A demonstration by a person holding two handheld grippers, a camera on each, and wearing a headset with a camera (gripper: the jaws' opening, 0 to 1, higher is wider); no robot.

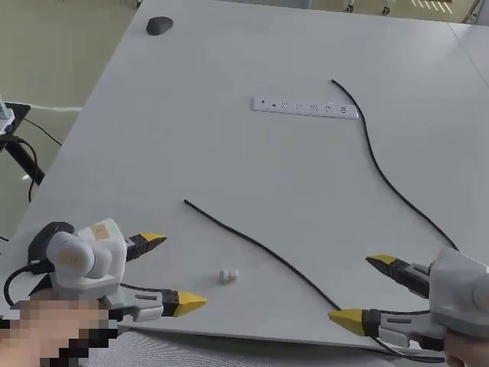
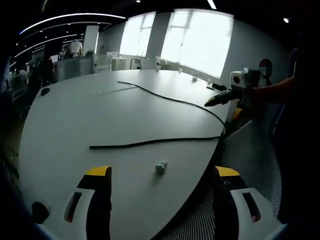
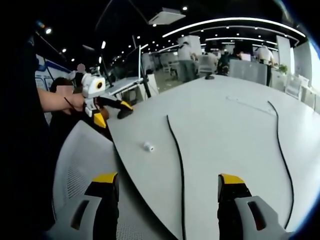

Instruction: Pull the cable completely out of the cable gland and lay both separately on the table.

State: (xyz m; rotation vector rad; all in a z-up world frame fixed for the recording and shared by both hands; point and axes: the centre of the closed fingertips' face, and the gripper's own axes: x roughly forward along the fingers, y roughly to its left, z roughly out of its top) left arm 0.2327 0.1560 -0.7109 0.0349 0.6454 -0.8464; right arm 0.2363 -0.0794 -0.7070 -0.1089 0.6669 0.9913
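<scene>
Cable (image 1: pixel 260 245) judged light, limp; pinch near an end. Cable gland (image 1: pixel 228 275) tiny, rigid, lying apart. Left gripper (image 1: pixel 183 270), right gripper (image 1: pixel 349 287): wide, empty.

Right gripper (image 3: pixel 167 179): yellow-tipped jaws are held wide apart above the near table edge. White table (image 3: pixel 225 130): a black cable (image 3: pixel 177 160) is laid running away from the jaws. The small white cable gland (image 3: pixel 148 146) is set just left of it, apart. A second black cord (image 3: pixel 283 155) is run along the right. Left gripper (image 3: pixel 112 113): held at the table's left edge, jaws parted. A grey mesh chair (image 3: pixel 80 165) is seen beneath.
</scene>
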